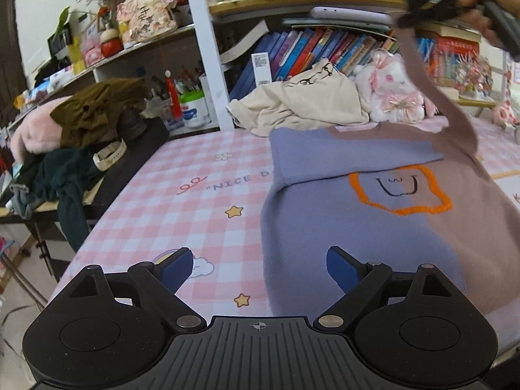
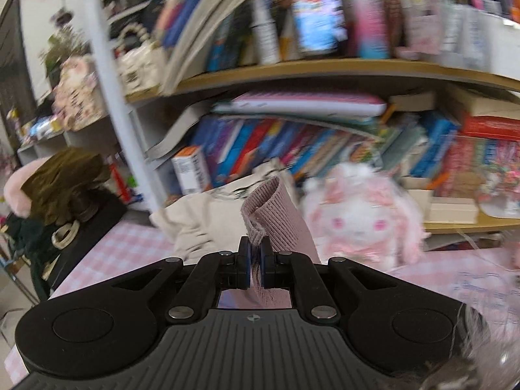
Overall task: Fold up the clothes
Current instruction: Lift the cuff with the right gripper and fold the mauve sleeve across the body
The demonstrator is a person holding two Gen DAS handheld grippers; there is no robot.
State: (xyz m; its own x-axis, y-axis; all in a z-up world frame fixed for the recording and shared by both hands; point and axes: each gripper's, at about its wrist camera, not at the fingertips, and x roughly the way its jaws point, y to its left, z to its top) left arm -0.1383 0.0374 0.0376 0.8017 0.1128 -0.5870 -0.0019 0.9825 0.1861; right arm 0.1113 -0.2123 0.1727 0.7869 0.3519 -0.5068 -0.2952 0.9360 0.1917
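Pink-and-white checked cloth covered the table [image 1: 182, 201], and only the left wrist view showed what lay flat on it: one sweater [image 1: 367, 227], lilac on one half and mauve on the other, with an orange outline and a small stitched face on the chest. Its lilac sleeve was folded across the body; the mauve sleeve [image 1: 432, 87] rose taut toward the top right corner, where the right gripper [image 1: 422, 6] showed as a dark blur. That same view took in one cream garment [image 1: 302, 104] crumpled at the table's far edge, one pink-and-white plush rabbit [image 1: 393, 91] beside it, and a heap of olive, dark green and pink clothes [image 1: 74, 130] on a side stand to the left.

From the right wrist view the body of the sweater was out of sight; instead the ribbed mauve cuff [image 2: 276, 214] stood up right in front of the lens, bookshelves [image 2: 292, 74] blurred behind it. The right gripper [image 2: 255, 266] was pinched tight on that cuff, fabric squeezed between the blue pads.

Over on the left, the left gripper [image 1: 260, 269] hung above the sweater's near left edge, fingers spread wide, holding nothing.
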